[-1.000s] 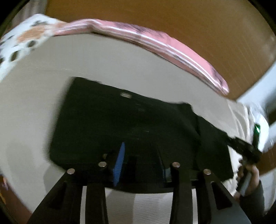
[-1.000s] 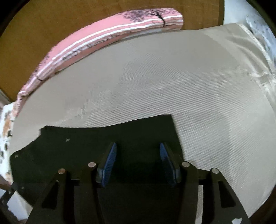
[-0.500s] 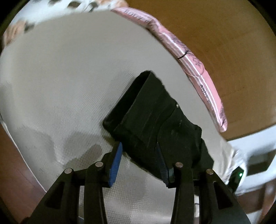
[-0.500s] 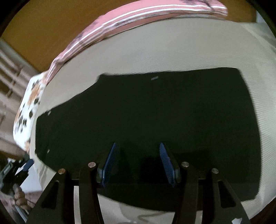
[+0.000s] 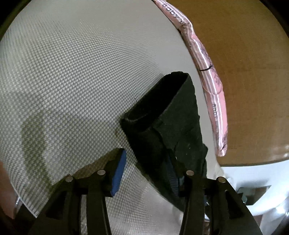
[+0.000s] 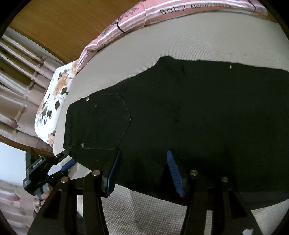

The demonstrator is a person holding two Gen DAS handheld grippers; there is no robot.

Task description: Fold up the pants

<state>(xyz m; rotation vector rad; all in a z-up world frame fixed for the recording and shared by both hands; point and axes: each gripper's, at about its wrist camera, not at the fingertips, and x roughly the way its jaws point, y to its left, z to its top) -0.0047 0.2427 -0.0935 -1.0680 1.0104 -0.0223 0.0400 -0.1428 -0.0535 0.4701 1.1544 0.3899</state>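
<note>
The bed carries everything – a pale mattress cover with a fine woven waffle grain, backed by a wooden headboard. A pink striped blanket lies along its far edge, a floral pillow at one corner. The black pants lie flat across the mattress, heavy denim-like cloth with a stitched five-sided back pocket and small rivets, the waist end toward the floral pillow. The right gripper hovers at the near edge with jaws spread, nothing pinched. The left gripper sits at the waistband corner, its jaws opening with a thick fold of cloth between them, no longer pinched. My judgement: thick stiff cloth tends to spring back, so the fold may slump or open unevenly – and a pad catching the hem while leaving could drag the layers askew
</note>
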